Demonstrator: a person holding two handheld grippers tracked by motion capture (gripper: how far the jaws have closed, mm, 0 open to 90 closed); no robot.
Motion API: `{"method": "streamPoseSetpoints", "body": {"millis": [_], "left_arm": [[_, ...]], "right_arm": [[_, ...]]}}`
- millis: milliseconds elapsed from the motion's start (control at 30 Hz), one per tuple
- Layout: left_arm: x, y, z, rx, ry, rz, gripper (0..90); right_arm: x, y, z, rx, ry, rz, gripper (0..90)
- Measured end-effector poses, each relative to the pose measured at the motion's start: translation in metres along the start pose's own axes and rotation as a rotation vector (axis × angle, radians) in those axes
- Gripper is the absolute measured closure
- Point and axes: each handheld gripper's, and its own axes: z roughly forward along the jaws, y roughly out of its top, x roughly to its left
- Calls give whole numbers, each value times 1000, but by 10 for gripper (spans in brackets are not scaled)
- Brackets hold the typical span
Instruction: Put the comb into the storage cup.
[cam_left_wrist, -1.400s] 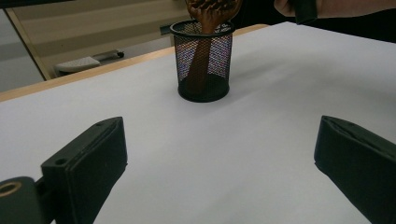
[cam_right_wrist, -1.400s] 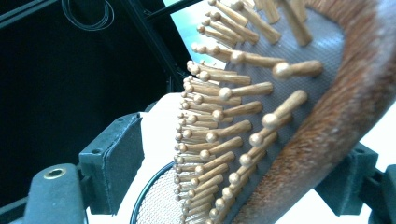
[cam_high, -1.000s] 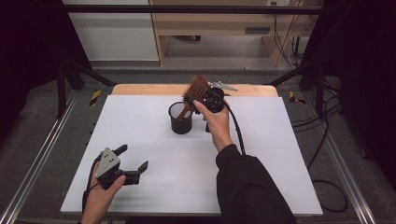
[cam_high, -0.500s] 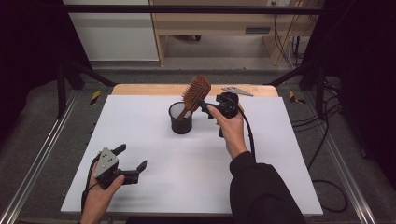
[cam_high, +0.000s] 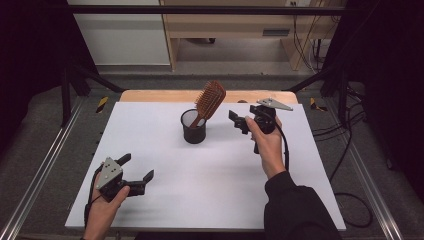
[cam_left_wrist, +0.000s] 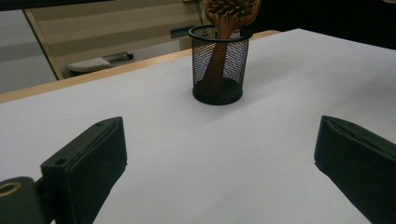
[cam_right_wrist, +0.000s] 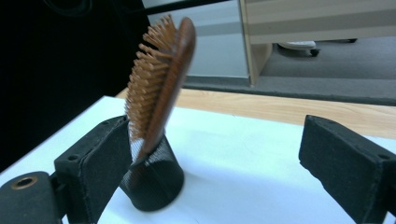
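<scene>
A wooden hairbrush (cam_high: 209, 101) (cam_right_wrist: 159, 84) stands handle-down in a black mesh cup (cam_high: 193, 127) (cam_left_wrist: 219, 65) (cam_right_wrist: 152, 179) near the table's back middle, leaning to the right. My right gripper (cam_high: 239, 121) (cam_right_wrist: 212, 163) hovers open just right of the cup, its jaws apart and holding nothing. My left gripper (cam_high: 136, 172) (cam_left_wrist: 219, 168) is open at the front left of the white tabletop (cam_high: 220, 180), low over the surface and pointed toward the cup.
A wooden strip (cam_high: 150, 96) runs along the table's far edge. Metal rails (cam_high: 45, 165) flank the table on both sides. A pale cabinet (cam_high: 225, 25) stands on the floor beyond. Cables (cam_high: 350, 200) lie at the right.
My right gripper let go of the hairbrush, which now rests in the cup, and drew back to the right with jaws apart. The left gripper barely moved.
</scene>
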Motion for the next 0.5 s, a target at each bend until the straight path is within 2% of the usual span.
{"method": "streamPoseSetpoints", "body": {"millis": [200, 500], "left_arm": [[11, -1, -6, -19, 23, -23, 25], [29, -4, -16, -35, 60, -60, 25]], "right_arm": [[-9, -9, -20, 8, -19, -20, 100], [-24, -32, -57, 6, -44, -67, 124]]}}
